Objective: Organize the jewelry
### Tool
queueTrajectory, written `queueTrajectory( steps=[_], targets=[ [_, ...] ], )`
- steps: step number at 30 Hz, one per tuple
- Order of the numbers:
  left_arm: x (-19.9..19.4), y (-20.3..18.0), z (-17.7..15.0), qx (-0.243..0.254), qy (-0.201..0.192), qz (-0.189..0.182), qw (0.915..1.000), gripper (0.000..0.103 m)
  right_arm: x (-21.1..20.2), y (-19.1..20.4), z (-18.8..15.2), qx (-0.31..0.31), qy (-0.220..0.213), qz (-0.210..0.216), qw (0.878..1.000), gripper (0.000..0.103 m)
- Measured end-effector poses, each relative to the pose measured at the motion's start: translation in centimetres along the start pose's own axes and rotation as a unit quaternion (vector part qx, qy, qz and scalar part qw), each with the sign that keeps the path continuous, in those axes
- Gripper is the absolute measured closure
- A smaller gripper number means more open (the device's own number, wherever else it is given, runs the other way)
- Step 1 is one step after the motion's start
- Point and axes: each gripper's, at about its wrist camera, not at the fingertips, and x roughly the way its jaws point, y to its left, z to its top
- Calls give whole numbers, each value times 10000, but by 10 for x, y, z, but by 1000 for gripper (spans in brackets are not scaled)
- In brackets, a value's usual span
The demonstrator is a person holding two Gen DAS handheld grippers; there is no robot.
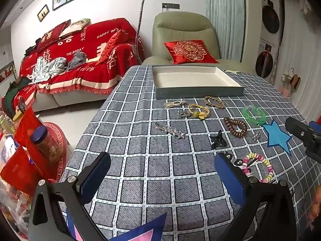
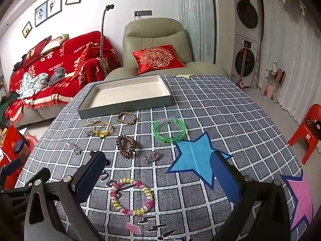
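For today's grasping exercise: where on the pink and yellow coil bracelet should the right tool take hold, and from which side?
Take the pink and yellow coil bracelet at its near arc, coming from above with the right tool open. It lies flat as an open ring, so one finger can go inside and one outside.

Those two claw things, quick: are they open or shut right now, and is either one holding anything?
Left gripper: jaws open, holding nothing, above the checked tablecloth.
Right gripper: jaws open, holding nothing, the pastel bead bracelet lying between them on the cloth.
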Motion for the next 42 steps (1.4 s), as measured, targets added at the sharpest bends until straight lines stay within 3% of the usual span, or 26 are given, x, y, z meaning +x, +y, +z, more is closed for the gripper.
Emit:
queueTrajectory(
  steps=[42],
  targets=[
    [5, -4, -1, -52, 128, -52, 9999, 0, 3, 5, -1, -7, -19, 52, 10000, 0]
  ],
)
